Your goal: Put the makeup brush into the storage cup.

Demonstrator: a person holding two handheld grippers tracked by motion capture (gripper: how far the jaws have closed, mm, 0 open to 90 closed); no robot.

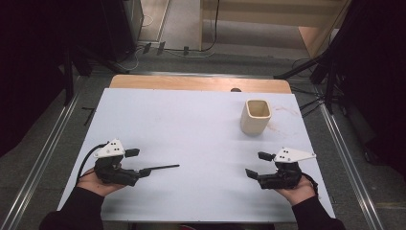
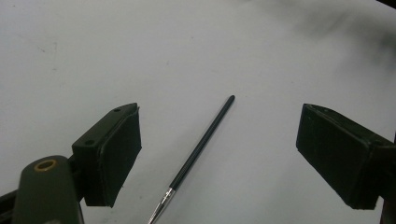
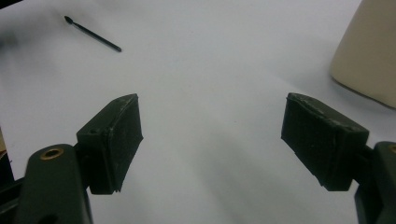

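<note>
The tabletop [image 1: 191, 115] carries a beige cup [image 1: 256, 116] near its far right corner. Both the left gripper [image 1: 140, 163] and right gripper [image 1: 253, 164] gape empty. Between the left jaws, near the front left edge, lies 1 thin black pen [image 2: 201, 144]: light, stiff, probably slippery; pinch mid-shaft.

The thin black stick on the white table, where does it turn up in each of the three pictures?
High view: the black stick lies lower left, just ahead of the left claw.
Left gripper view: centre bottom, between the open jaws.
Right gripper view: top left corner.
Shared landmark: the white table.
</note>
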